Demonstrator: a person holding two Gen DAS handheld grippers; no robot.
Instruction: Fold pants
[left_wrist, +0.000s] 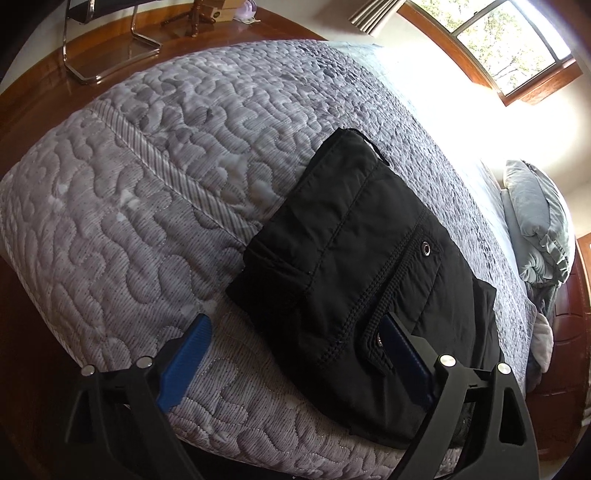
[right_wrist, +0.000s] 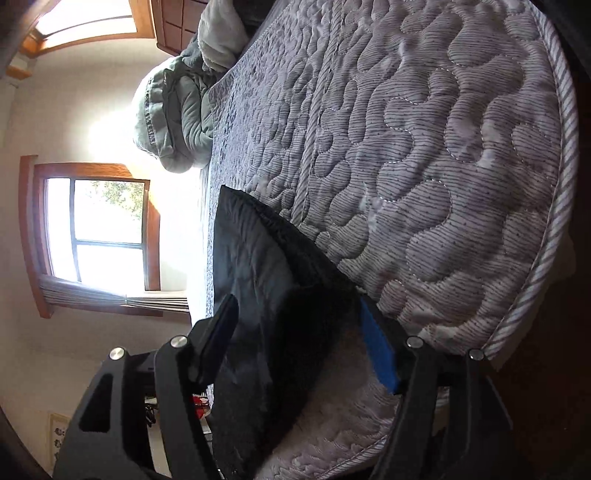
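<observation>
Pants: I see the black pants (left_wrist: 354, 266) folded into a compact stack on the grey quilted bed (left_wrist: 147, 184), near its closest edge; a pocket with a metal eyelet faces up.
Left tool: my left tool (left_wrist: 295, 339) is spread wide. One blue finger sits over bare quilt beside the stack, the other lies over the pocket edge of the pants. The pads do not pinch the cloth.
Right tool: my right tool (right_wrist: 299, 325) is spread too, and it is rolled so the room looks tipped sideways. The end of the folded pants (right_wrist: 266, 295) lies between its fingers, one dark finger on the window side, one blue finger on the quilt side. I see no squeeze on the fabric, though the cloth is dark and blurred just there.
Bed: the quilt (right_wrist: 424, 166) lies flat; a grey-green pillow (right_wrist: 173, 122) is piled at the far end.
Room: a wood-framed window (right_wrist: 99, 229) glares bright, and a chrome chair frame (left_wrist: 107, 55) stands on the wooden floor beyond the bed.
</observation>
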